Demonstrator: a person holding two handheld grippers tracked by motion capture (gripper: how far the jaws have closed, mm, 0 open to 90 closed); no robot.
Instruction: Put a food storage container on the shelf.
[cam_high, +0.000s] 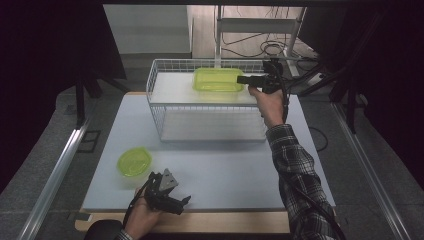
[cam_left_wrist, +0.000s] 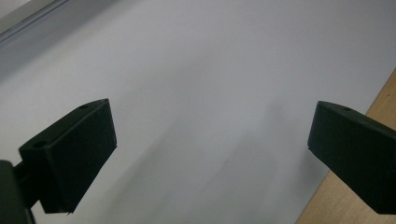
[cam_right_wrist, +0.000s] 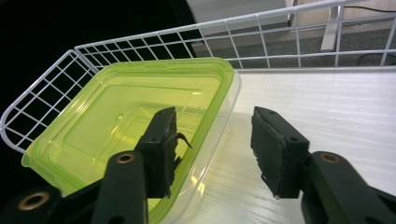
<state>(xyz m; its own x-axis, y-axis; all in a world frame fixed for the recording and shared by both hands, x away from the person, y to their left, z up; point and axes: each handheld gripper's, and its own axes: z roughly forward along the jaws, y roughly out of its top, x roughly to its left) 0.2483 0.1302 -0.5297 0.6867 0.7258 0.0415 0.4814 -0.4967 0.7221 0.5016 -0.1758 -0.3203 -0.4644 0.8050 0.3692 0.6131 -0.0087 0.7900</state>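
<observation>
Right hand-held gripper (cam_right_wrist: 212, 154), jaws parted astride green container (cam_high: 218, 79) rim upper centre, apparently releasing; next: withdraw; left hand-held gripper (cam_high: 172, 200) open, idle.

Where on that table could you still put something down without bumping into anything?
The white table is bare between the round green lid and the checked sleeve, in front of the wire rack. The rack's top is crowded on its right half: green container and the right hand-held gripper beside it.
</observation>
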